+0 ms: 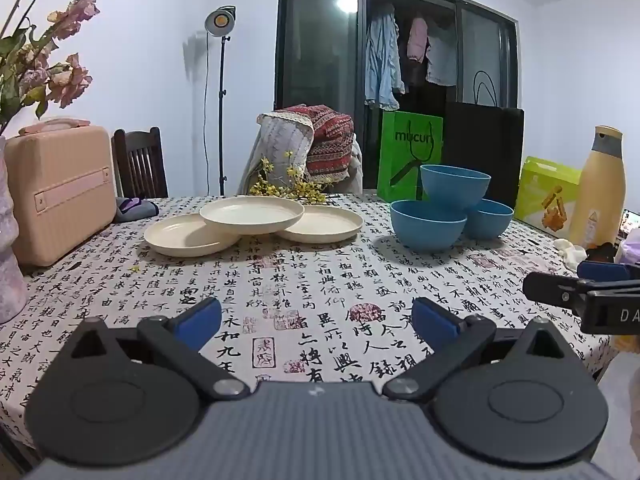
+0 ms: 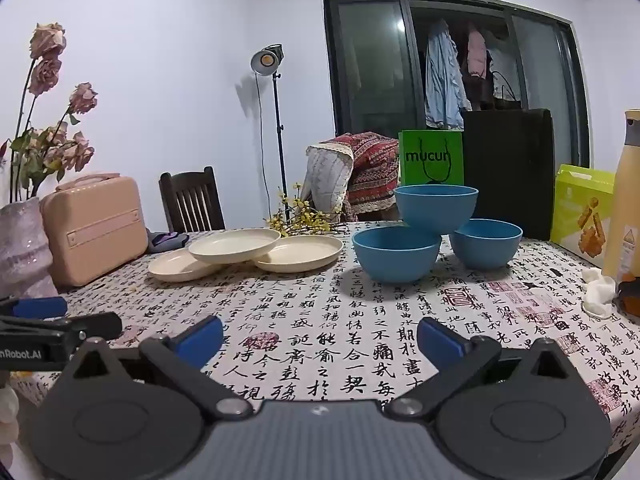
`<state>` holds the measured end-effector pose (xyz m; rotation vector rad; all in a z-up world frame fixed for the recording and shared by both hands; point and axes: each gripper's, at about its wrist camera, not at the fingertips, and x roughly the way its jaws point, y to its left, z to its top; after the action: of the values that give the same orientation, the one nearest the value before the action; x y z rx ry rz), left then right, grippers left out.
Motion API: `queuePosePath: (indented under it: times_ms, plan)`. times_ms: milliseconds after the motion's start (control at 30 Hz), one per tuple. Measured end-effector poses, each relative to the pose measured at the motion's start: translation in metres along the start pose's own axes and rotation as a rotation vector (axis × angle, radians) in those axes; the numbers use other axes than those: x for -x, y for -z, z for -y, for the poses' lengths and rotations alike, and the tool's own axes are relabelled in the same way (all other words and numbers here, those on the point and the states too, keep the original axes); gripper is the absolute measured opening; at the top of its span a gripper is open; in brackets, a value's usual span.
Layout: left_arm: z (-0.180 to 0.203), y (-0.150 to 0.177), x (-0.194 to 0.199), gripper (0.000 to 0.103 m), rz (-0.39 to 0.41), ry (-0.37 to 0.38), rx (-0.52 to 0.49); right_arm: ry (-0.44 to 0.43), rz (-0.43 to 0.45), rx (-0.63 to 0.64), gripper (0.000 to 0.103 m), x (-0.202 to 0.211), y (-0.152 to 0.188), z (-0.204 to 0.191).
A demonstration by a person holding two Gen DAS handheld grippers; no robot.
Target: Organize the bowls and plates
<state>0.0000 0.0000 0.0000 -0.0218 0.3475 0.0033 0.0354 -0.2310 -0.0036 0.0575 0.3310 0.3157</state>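
Three cream plates lie at the table's far middle, the top plate [image 1: 252,213] [image 2: 235,245] resting across the left plate [image 1: 180,238] [image 2: 176,267] and the right plate [image 1: 328,224] [image 2: 304,254]. Three blue bowls stand to their right: the top bowl [image 1: 455,186] [image 2: 436,206] sits on the front bowl [image 1: 428,226] [image 2: 396,254] and the back bowl [image 1: 490,220] [image 2: 486,242]. My left gripper [image 1: 316,320] is open and empty over the near tablecloth. My right gripper [image 2: 320,338] is open and empty too, and shows at the left wrist view's right edge [image 1: 576,284].
A pink case [image 1: 60,188] [image 2: 96,224] and a vase of dried roses [image 2: 24,240] stand at the left. A yellow bottle [image 1: 598,188] [image 2: 624,200], green box [image 2: 580,208], green bag [image 1: 410,156] and black bag stand at the right and back. White tissue [image 2: 598,290] lies near the bottle.
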Motion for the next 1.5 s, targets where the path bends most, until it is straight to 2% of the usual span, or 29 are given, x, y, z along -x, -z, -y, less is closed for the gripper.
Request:
queuePosePath:
  times_ms: [167,700,1500]
  plan:
    - [0.001,0.001,0.005,0.103,0.014,-0.002,-0.005,0.005,-0.006,-0.011,0.103,-0.003,0.001,-0.002]
    - [-0.002,-0.003,-0.011,0.103,0.008,0.031,0.011,0.013,-0.035,-0.050,0.103,-0.015,0.000,0.011]
    - [-0.003,0.000,-0.016,0.103,0.004,-0.004,0.025,-0.015,-0.051,-0.060,0.103,-0.026,0.002,0.014]
